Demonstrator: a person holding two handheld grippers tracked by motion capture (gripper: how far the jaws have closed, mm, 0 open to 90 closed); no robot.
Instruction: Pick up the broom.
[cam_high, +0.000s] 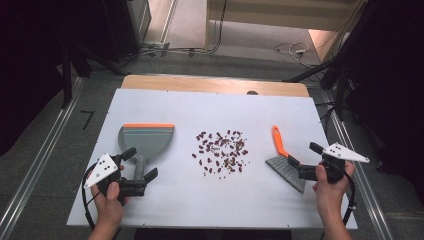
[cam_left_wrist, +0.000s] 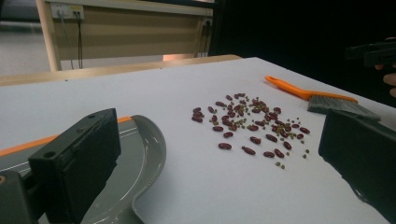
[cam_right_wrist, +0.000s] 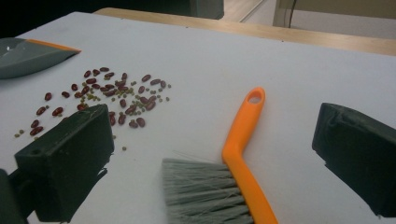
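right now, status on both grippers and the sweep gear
Left gripper open over dustpan handle. Right gripper open at brush. Beans scattered between, path clear.

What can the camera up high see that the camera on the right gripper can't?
The high view takes in the person's two hands, the left gripper open by the dustpan's handle, the right gripper open by the brush, the whole grey dustpan and the floor around the table. The right gripper view gives a close look at the brush's grey bristles, the hole in its orange handle and tiny green bits among the beans. Both share the brush, the red beans and the dustpan's orange edge.
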